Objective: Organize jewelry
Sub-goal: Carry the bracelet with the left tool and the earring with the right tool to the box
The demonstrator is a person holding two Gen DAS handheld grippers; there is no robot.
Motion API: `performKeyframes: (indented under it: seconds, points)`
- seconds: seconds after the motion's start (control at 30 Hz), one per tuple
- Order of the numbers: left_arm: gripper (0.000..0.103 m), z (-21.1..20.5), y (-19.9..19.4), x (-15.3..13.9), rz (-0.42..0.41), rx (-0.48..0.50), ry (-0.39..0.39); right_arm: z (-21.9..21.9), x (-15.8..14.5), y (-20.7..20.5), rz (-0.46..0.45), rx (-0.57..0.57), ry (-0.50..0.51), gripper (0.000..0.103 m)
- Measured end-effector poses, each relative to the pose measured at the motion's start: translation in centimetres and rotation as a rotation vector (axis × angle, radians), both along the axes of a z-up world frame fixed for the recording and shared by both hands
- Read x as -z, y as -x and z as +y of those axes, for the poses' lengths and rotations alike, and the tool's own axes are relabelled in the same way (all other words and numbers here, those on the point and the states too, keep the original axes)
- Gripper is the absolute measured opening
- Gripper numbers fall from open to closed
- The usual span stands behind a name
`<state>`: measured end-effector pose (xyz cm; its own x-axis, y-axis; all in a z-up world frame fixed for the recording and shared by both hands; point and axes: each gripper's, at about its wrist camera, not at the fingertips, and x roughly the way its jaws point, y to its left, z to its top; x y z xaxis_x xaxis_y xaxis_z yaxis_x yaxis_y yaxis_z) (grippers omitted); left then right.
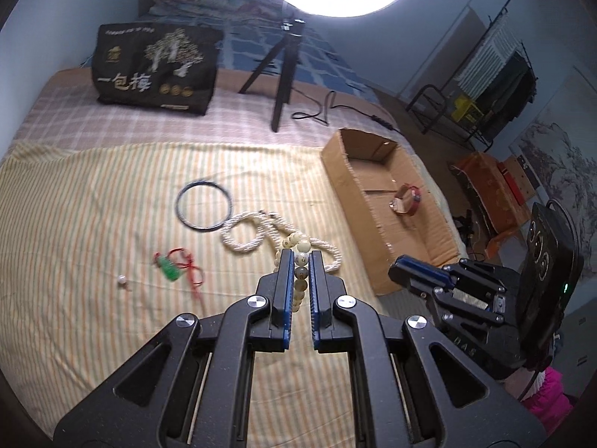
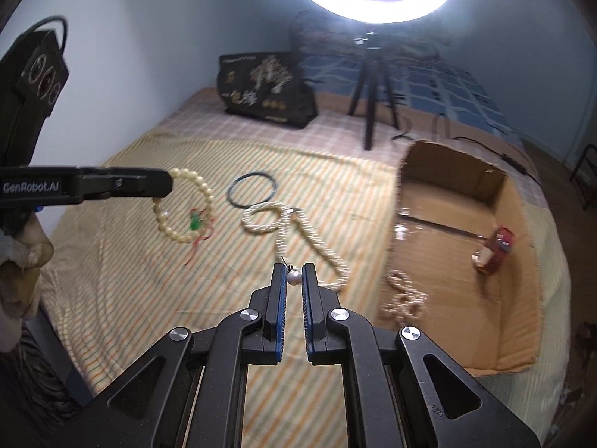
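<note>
My left gripper (image 1: 300, 257) is shut on a cream bead bracelet (image 1: 300, 276), which hangs as a ring above the bed in the right wrist view (image 2: 183, 205). My right gripper (image 2: 294, 272) is shut on a single pearl on a thin wire (image 2: 293, 278); it also shows in the left wrist view (image 1: 401, 267). A white pearl rope necklace (image 1: 257, 235) lies on the striped sheet, also in the right wrist view (image 2: 298, 231). Beside it lie a black ring (image 1: 204, 205), a green pendant on red cord (image 1: 175, 267) and a small pearl piece (image 1: 122, 280).
An open cardboard box (image 1: 388, 201) at the right holds a red bangle (image 1: 406, 201); a blurred beige bead piece (image 2: 405, 298) shows at its near side. A ring light on a tripod (image 1: 283, 71) and a black bag (image 1: 156, 67) stand at the back of the bed.
</note>
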<state>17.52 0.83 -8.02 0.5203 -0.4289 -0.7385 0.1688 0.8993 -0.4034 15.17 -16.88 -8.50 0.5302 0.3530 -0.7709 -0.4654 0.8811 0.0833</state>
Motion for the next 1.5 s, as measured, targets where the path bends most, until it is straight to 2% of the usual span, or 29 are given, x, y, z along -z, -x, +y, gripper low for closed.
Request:
performKeyframes:
  seconds: [0.47,0.63,0.93,1.5]
  points:
    - [0.005,-6.3,-1.1,-1.9,-0.033,0.073,0.042,-8.4,-3.0,-2.5,-0.043,0.188,-0.074,0.007]
    - [0.005,-9.1,-1.7,-2.3,-0.042,0.099,0.055,-10.5,-3.1,-3.7,-0.039,0.233,-0.098,0.007]
    - [0.005,-13.6,-2.8,-1.5,-0.030,0.147,0.053,-12.0,-2.9,-5.5,-0.025,0.262,-0.126,0.007]
    - [0.005,-17.0,-2.5,-0.1,-0.025,0.205,-0.015,-12.5,-1.4,-7.6,0.002,0.294,-0.135,0.007]
